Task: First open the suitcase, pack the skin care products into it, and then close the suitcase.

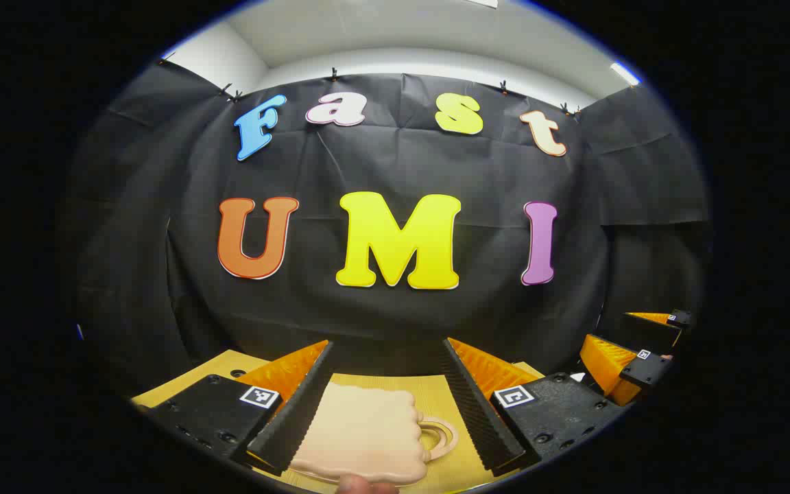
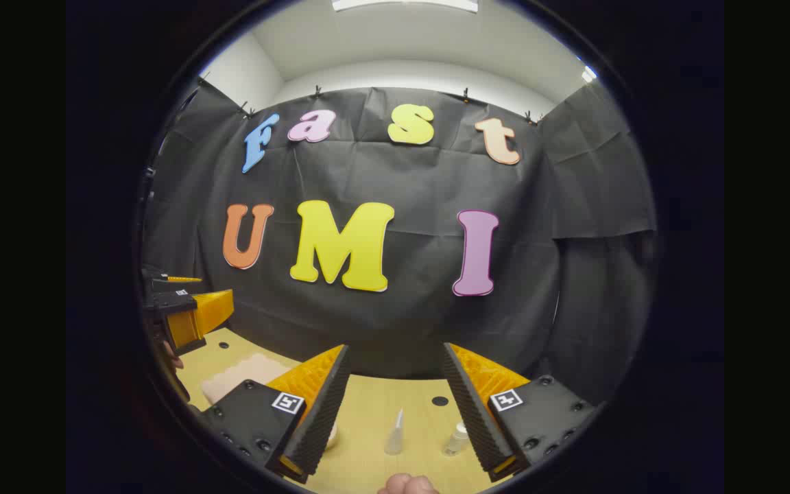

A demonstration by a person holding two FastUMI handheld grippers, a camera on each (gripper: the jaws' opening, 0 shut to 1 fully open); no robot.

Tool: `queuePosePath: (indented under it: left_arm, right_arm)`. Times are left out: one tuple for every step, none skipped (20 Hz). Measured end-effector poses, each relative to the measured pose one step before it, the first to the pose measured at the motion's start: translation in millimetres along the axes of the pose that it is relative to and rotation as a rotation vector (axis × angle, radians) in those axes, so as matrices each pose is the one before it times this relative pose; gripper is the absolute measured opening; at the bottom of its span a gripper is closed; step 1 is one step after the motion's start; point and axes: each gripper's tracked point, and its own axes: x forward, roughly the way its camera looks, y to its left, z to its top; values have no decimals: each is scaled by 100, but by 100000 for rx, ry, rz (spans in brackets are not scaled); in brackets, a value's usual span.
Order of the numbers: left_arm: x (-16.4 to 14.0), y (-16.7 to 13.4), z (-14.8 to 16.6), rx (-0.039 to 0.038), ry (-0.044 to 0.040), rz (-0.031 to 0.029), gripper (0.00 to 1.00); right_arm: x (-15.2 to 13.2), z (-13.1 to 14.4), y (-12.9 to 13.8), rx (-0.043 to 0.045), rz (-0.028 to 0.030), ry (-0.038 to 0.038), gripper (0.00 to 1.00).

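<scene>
A small peach suitcase (image 1: 361, 432) lies flat on the wooden table (image 1: 436, 394), lid down, its handle (image 1: 441, 439) pointing right. My left gripper (image 1: 388, 348) hangs open above it, one finger on each side, not touching. In the right gripper view the suitcase (image 2: 237, 374) shows at the left, under the left gripper (image 2: 189, 309). My right gripper (image 2: 396, 350) is open over the table. Ahead of it between the fingers lie a clear tube (image 2: 395, 432) and a small clear bottle (image 2: 457, 439). The right gripper (image 1: 631, 353) also appears at the far right of the left gripper view.
The black cloth wall stands close behind the table's far edge. Small dark holes (image 2: 440, 401) dot the tabletop. A fingertip (image 2: 405, 484) of the holding hand pokes in at the bottom edge.
</scene>
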Motion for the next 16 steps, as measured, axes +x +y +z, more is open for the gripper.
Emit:
queuePosePath:
  left_arm:
    - [87, 88, 98, 140, -166, 133, 98]
    - [151, -52, 78, 56, -197, 334, 98]
    - [52, 49, -77, 292, -113, 315, 98]
    - [77, -3, -43, 326, 79, 278, 100]
    - [46, 122, -163, 180, 297, 345, 100]
    - [184, 106, -116, -340, 155, 76, 100]
    - [-105, -79, -45, -493, 276, 207, 98]
    - [-23, 4, -89, -275, 172, 274, 98]
    - [84, 226, -123, -4, 191, 774, 98]
    - [-60, 176, -58, 128, -275, 629, 98]
    - [-40, -139, -59, 123, 20, 168, 98]
    - [24, -141, -196, 109, 446, -241, 98]
    - [132, -74, -191, 294, 428, -280, 98]
    - [-79, -152, -127, 429, 377, -195, 98]
    - [74, -109, -234, 457, 449, -361, 98]
    - [-10, -274, -209, 419, 616, -410, 98]
  right_arm:
    - [183, 66, 14, 211, 197, -116, 80]
    - [251, -62, -50, 98, 119, 1, 80]
    - [197, -36, -62, 261, 130, 32, 80]
    - [177, -89, 31, 368, 124, 21, 80]
    - [164, 12, -25, 155, 12, 174, 80]
    - [72, -128, 46, -123, 313, 146, 80]
    - [18, 49, 29, -215, 153, 175, 80]
    - [90, -129, -57, -10, 161, -20, 80]
    - [44, 41, -119, 82, -112, 4, 80]
    - [-3, -10, -122, 468, -31, 17, 80]
    - [54, 31, -58, 219, 42, -62, 80]
    - [57, -50, -117, -12, -169, 38, 80]
    - [24, 43, -58, 33, -154, 37, 80]
    - [-19, -263, -230, 282, -348, 172, 80]
    - [-5, -111, -152, 303, -368, 305, 80]
    - [-36, -208, -65, 220, -205, 502, 80]
